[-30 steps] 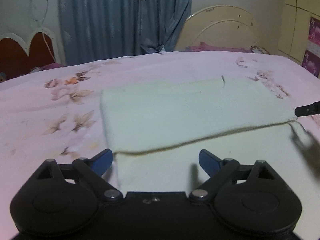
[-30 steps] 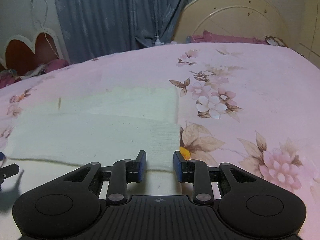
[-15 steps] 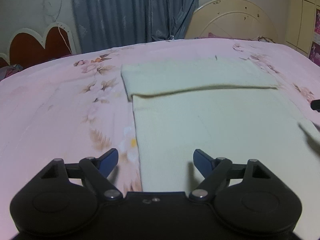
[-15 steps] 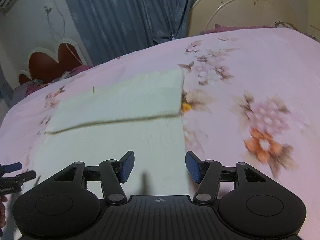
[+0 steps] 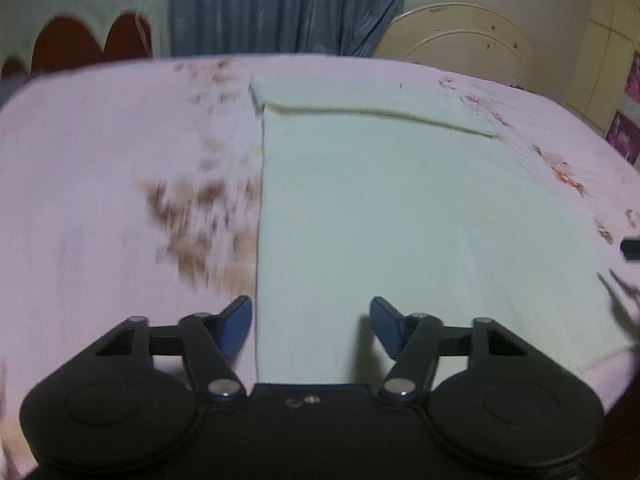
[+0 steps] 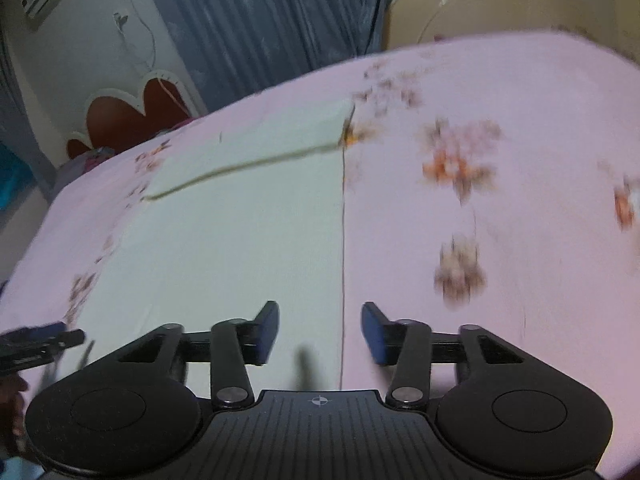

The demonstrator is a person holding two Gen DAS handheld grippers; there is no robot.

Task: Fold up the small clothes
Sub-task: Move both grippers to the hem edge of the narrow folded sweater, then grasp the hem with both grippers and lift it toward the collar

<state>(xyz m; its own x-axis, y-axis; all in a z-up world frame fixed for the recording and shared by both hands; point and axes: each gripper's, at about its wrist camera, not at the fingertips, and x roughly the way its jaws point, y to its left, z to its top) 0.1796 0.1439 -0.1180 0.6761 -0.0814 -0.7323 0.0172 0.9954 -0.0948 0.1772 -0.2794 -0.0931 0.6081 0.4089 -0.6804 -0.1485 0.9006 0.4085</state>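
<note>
A pale cream cloth [image 5: 384, 208] lies flat on the pink floral bed, its far strip folded over with a fold edge across it. My left gripper [image 5: 311, 326] is open and empty above the cloth's near left edge. My right gripper [image 6: 320, 330] is open and empty above the cloth's [image 6: 240, 240] near right edge. The left gripper [image 6: 44, 340] shows at the left of the right wrist view. A fingertip of the right gripper [image 5: 631, 249] shows at the right edge of the left wrist view.
The pink floral bedsheet [image 5: 120, 208] spreads to both sides of the cloth. Behind the bed are blue curtains [image 5: 280, 4], a cream headboard [image 5: 460, 40] and a red heart-shaped board [image 6: 132, 116]. A cupboard [image 5: 600, 60] stands at the right.
The right gripper has opened and let go of the folded cloth edge. Both grippers have pulled back toward the near end of the cloth, which now lies flat with its far strip folded.
</note>
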